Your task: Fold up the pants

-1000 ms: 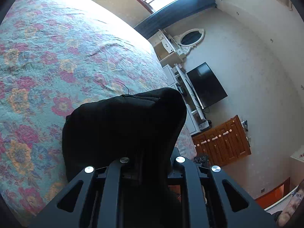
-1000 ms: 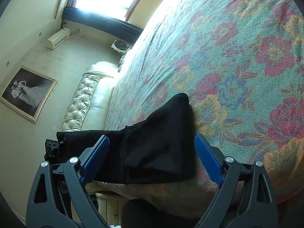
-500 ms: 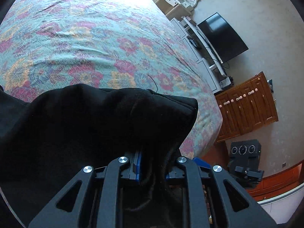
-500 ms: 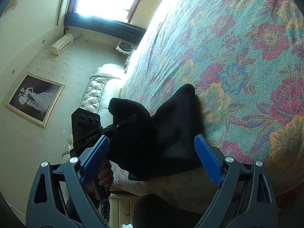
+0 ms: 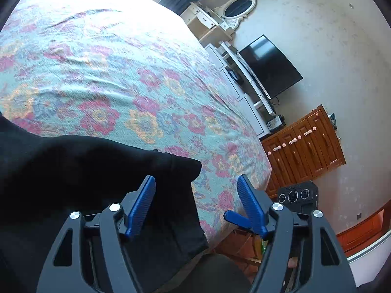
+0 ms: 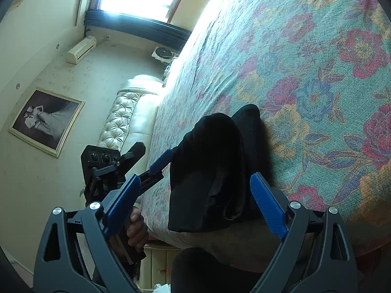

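Left gripper (image 5: 195, 202): blue-padded jaws apart, holding nothing, approx. over edge of black fabric pants (image 5: 80, 178). Right gripper (image 6: 195, 205): jaws wide apart, empty, w/ pants between and beyond them. Pants lie folded at near edge of floral teal bedspread (image 6: 317, 73). Far wall: black flat TV (image 5: 268, 66), brown wooden cabinet (image 5: 305, 146).

1 black pants (image 6: 215, 171), 1 floral bedspread (image 5: 102, 78), 2 grippers, 1 television (image 5: 271, 66), 1 framed picture (image 6: 46, 120)
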The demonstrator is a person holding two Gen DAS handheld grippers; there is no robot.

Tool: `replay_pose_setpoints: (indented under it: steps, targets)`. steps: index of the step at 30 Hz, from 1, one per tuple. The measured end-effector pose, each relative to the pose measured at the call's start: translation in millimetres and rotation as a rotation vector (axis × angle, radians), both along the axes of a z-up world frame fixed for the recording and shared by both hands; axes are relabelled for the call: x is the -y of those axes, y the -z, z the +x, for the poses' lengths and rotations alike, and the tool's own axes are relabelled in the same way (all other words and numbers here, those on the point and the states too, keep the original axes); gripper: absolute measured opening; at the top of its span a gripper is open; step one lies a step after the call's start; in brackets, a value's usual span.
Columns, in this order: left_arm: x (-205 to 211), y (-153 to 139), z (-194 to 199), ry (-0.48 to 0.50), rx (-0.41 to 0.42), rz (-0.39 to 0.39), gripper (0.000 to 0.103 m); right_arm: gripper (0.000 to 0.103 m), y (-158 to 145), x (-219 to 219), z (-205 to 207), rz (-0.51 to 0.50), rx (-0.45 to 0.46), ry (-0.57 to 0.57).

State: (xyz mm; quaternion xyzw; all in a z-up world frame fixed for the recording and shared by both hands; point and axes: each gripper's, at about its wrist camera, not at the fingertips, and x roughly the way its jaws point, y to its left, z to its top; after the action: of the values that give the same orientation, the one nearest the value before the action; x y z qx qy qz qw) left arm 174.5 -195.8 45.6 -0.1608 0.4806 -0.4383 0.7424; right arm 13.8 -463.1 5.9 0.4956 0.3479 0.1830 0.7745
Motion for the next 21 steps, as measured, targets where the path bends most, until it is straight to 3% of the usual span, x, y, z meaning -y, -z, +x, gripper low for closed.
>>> replay_pose_setpoints:
  steps: [4, 9, 13, 14, 15, 16, 19, 21]
  targets:
    - [-66, 0, -3, -0.117, 0.06, 0.066, 0.069, 0.091, -10, -4, 31, -0.148, 0.009, -0.005]
    - [-155, 25, -1, -0.297, -0.004, 0.068, 0.07, 0.091, 3, -10, 77, -0.186, -0.013, -0.037]
    - [-203, 48, 0, -0.39, -0.053, 0.083, 0.07, 0.089, 12, -23, 100, -0.225, -0.015, -0.074]
    - [-209, 52, 0, -0.405, -0.056, 0.081, 0.07, 0.08, 14, -26, 105, -0.247, -0.019, -0.08]
    - [-214, 55, 1, -0.413, -0.057, 0.076, 0.07, 0.039, 16, -29, 109, -0.264, -0.026, -0.089]
    - [-217, 58, 2, -0.416, -0.059, 0.072, 0.07, 0.026, 19, -30, 113, -0.27, -0.037, -0.099]
    - [-217, 62, 7, -0.418, -0.04, 0.076, 0.076, 0.017, 29, -24, 123, -0.342, -0.082, -0.061]
    - [-212, 63, 12, -0.405, -0.027, 0.066, 0.076, 0.014, 49, -9, 132, -0.279, -0.125, -0.047]
